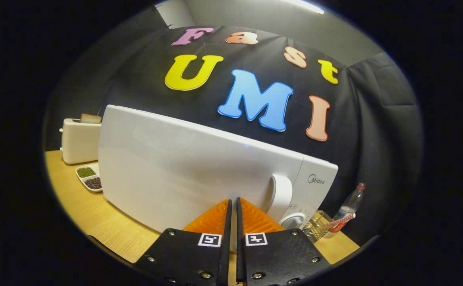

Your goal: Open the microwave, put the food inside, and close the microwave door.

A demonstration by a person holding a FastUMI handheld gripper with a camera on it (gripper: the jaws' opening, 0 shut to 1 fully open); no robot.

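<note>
Closed tool (232, 203) before shut white microwave (184, 171)

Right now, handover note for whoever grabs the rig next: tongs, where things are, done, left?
Tongs: shut, nothing between the fingers, tips close to the microwave door, just left of the handle; I cannot tell if they touch it.
Microwave: on the wooden table, door closed.
Around it: toaster with bread and a two-part dish behind its left end; wire basket and bottle to its right.
Done: I cannot tell.
Left, as far as this shows: open the door, put the food in, close it.
</note>
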